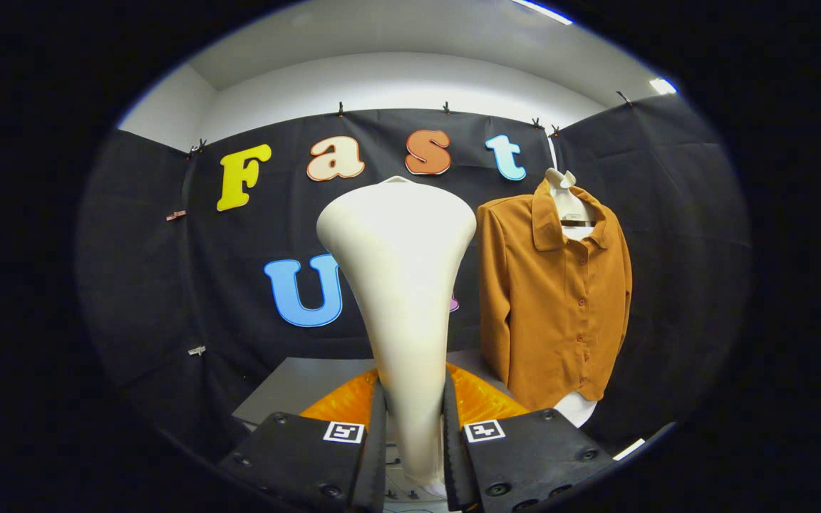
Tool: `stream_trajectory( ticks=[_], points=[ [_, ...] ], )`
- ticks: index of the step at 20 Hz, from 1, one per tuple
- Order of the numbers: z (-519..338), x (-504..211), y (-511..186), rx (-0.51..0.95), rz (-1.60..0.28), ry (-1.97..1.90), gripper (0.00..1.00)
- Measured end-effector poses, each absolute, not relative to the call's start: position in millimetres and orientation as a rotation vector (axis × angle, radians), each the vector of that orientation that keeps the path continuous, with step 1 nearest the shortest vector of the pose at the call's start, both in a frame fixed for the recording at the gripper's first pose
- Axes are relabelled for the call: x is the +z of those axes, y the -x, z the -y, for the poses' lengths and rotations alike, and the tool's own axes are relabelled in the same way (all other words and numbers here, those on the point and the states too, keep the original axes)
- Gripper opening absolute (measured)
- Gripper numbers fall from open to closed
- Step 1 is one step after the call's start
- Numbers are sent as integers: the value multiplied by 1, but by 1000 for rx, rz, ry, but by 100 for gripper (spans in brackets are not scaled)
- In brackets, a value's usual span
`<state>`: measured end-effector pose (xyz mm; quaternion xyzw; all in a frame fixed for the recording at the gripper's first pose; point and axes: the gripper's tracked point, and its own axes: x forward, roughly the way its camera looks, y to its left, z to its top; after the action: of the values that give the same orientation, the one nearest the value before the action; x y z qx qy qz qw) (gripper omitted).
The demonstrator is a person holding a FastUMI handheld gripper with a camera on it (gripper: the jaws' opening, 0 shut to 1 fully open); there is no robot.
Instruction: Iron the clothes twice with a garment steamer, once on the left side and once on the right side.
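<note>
A cream garment steamer (400, 285) stands upright between my fingers, its wide head flaring at the top. My gripper (414, 427) is shut on the steamer's narrow handle, with both fingers pressing its sides. An orange-brown button shirt (553, 299) hangs on a white hanger (566, 196) against the black back wall, beyond the fingers and to the right of the steamer head. The steamer is apart from the shirt, with a narrow gap between its head and the shirt's left sleeve. A white garment hem (576, 407) peeks out under the shirt.
A grey table top (296, 385) lies below, just beyond the fingers. An orange translucent object (482, 399) sits behind the steamer handle on the table. Black cloth walls close the booth at the back and both sides.
</note>
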<state>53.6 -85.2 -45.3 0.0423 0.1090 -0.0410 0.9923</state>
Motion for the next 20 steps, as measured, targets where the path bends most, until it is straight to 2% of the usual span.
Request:
stream_trajectory(
  ticks=[20],
  points=[
    [63, -49, -64, -70, -234, -96, 36]
  ],
)
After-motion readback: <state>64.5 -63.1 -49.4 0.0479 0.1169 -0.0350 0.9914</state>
